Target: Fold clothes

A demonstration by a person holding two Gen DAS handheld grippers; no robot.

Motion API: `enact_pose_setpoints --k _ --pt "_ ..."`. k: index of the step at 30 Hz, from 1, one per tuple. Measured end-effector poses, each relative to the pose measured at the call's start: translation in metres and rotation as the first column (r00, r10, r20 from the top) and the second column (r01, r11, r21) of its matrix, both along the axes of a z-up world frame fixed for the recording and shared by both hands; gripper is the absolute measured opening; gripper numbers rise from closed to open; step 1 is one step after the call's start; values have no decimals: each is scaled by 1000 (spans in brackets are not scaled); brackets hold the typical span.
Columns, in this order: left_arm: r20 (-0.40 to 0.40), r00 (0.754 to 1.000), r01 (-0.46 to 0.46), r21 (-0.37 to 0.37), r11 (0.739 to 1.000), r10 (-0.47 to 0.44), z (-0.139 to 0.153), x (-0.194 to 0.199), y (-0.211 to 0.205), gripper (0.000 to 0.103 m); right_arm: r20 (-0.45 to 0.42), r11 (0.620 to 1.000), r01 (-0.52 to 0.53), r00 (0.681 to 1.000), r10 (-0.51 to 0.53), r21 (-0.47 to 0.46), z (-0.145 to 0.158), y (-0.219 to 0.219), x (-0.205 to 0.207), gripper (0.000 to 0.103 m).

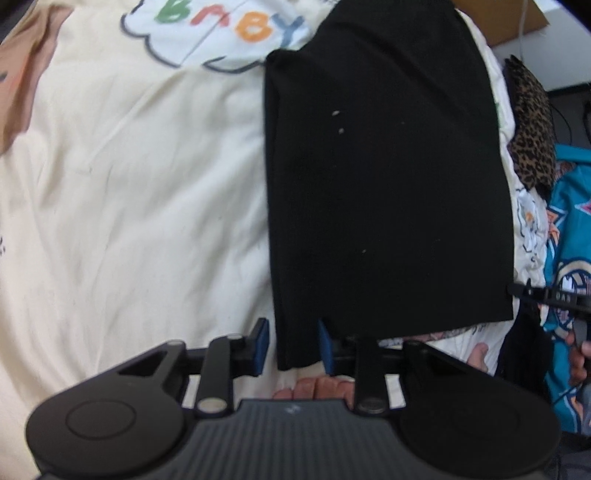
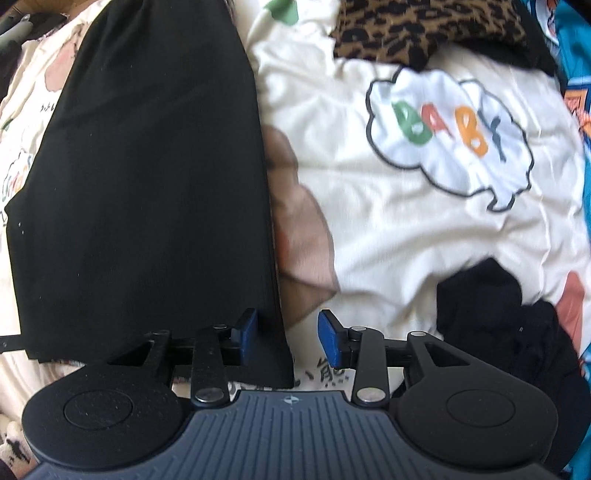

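A black garment [image 1: 384,184], folded into a long flat panel, lies on a cream bedsheet [image 1: 147,203]. My left gripper [image 1: 293,345] is open at the panel's near edge, and its blue pads [image 1: 260,343] straddle the near left corner. In the right wrist view the same black garment [image 2: 147,184] fills the left side. My right gripper [image 2: 290,336] is open too, with the near right corner lying between its blue pads [image 2: 330,339], close to the left one.
The cream bedsheet [image 2: 388,240] carries a cloud print with coloured letters [image 2: 450,136]. A leopard-print cloth [image 2: 424,29] lies at the far side and a teal printed garment [image 1: 569,258] at the right. A dark clothes heap [image 2: 498,325] sits right of my right gripper.
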State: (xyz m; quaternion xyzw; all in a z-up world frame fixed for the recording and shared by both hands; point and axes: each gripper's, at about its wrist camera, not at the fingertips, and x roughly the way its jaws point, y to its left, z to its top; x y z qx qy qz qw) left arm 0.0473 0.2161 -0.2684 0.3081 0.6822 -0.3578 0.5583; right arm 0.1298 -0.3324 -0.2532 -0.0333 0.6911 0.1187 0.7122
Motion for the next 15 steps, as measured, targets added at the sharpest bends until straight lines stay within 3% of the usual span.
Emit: enact_pose_setpoints --k 7,12,15 --pt "-26 999 -25 -34 999 24 2 -2 3 13 -51 1000 -16 999 17 15 -12 -2 -12 39" --pt "-48 996 -78 -29 997 76 -1 -1 9 6 -72 999 -37 997 37 -2 -15 3 -17 17" --pt "-40 997 -74 -37 997 72 1 -3 12 4 -80 998 -54 995 52 -20 -15 6 -20 10"
